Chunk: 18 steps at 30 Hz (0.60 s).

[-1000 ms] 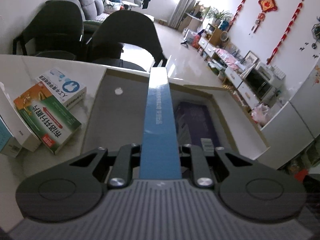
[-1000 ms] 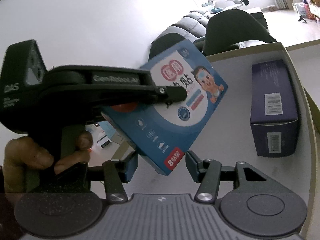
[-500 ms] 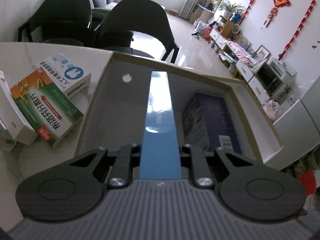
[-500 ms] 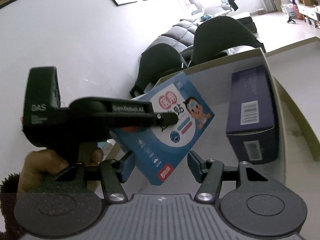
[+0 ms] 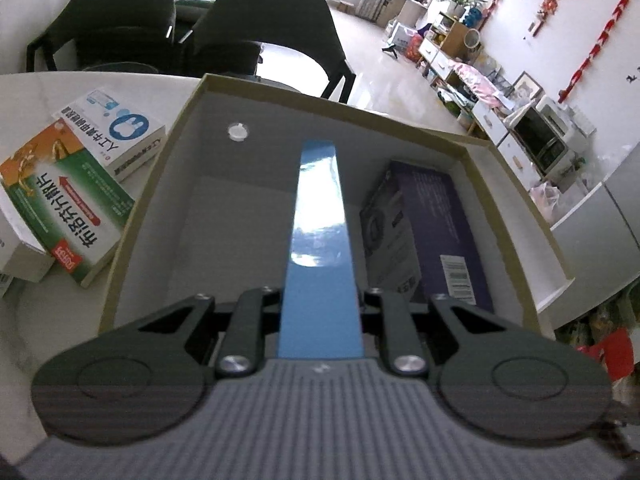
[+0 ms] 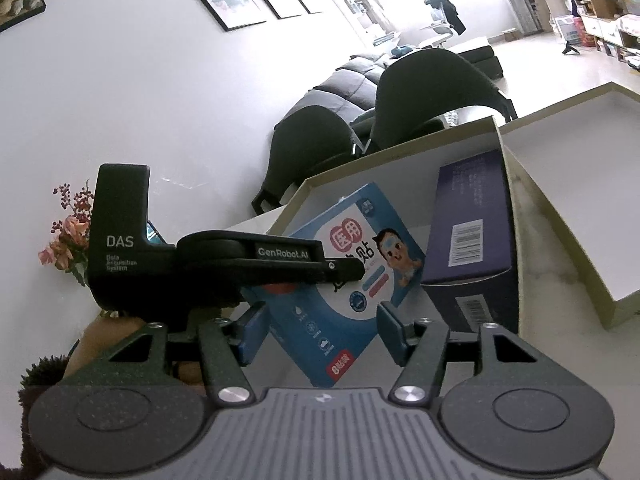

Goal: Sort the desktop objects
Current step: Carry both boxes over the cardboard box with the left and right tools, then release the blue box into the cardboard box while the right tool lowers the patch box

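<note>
Sorting partly done: left tongs (image 5: 320, 300) clamp a flat blue cardboard box (image 5: 319, 240) edge-on over the open beige carton (image 5: 160, 184), where a dark purple box (image 5: 424, 224) already lies. Three medicine boxes (image 5: 72, 196) wait on the white tabletop (image 5: 24, 320). Only the right view shows the blue box's printed face; right tongs (image 6: 320, 336) gape, empty.

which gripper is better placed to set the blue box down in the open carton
Left. The left gripper is already shut on the blue box, holding it edge-up over the carton floor beside the purple box. The right gripper is open and holds nothing, so it would have to take the box first.
</note>
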{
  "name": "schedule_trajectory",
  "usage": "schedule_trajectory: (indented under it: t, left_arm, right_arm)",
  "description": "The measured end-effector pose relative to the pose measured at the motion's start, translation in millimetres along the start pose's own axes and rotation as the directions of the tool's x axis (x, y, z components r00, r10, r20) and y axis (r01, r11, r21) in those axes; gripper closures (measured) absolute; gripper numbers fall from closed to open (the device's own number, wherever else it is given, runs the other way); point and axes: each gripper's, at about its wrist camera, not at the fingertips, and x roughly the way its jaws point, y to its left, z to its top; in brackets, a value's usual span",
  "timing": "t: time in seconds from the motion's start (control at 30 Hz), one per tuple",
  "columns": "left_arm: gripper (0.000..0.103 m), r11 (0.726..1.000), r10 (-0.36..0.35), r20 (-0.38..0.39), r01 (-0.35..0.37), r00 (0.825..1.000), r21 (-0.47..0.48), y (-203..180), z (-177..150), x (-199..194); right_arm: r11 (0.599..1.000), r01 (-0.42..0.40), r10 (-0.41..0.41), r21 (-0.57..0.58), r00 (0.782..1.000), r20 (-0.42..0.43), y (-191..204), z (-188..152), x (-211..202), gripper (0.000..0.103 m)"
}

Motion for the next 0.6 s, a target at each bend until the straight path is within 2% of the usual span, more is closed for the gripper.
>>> schedule_trajectory:
  t: [0.37, 0.5, 0.6]
  left_arm:
    - [0.085, 0.997, -0.075, -0.043, 0.074, 0.996, -0.027, -7, 2, 12]
    - [0.085, 0.997, -0.076, -0.042, 0.075, 0.996, -0.020, -12, 2, 14]
    - [0.085, 0.998, -0.067, -0.040, 0.066, 0.997, -0.023, -32, 5, 15]
  right_arm:
    - [1.000, 0.003, -0.003, 0.007, 0.999, 0.052, -3, 3, -15, 0.039]
    - [1.000, 0.014, -0.015, 0.017, 0.997, 0.072, -6, 6, -21, 0.038]
    - [0.999, 0.020, -0.022, 0.026, 0.997, 0.078, -9, 7, -22, 0.038]
